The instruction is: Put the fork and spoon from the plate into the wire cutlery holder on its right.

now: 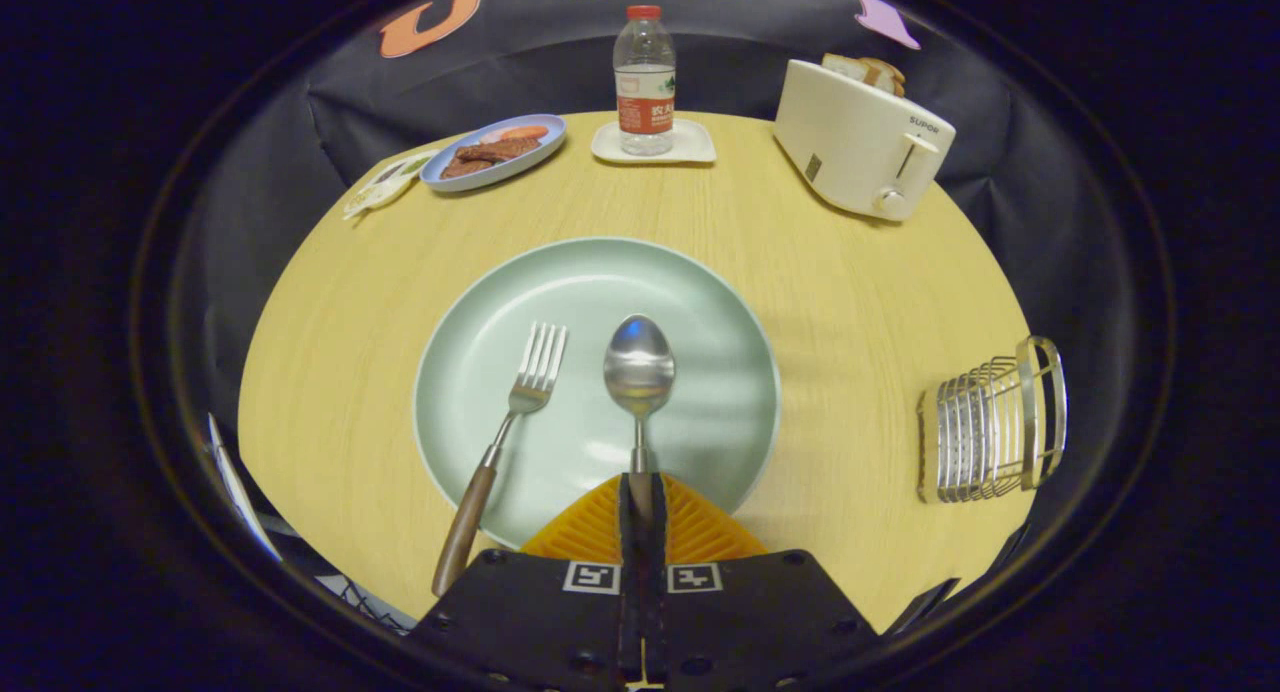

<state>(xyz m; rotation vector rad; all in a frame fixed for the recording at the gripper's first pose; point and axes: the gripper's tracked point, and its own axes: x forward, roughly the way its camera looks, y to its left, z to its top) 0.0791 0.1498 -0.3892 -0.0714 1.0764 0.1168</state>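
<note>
A pale green plate (700, 302) lies on the wooden table just ahead of my fingers. The spoon (639, 367) points away from me over the plate, and its wooden handle runs back between my orange fingers (585, 532). My gripper (640, 492) is shut on that handle, with the fingers nearly together around it. The fork (505, 427) rests to the left of the spoon, tines on the plate and its brown handle hanging over the plate's near rim. The wire cutlery holder (990, 427) stands on the table to the right of the plate.
Beyond the plate, a water bottle (644, 82) stands on a white coaster. A white toaster (860, 137) with bread in it sits at the back right. A blue dish of food (495, 152) and a sachet (385, 184) lie at the back left.
</note>
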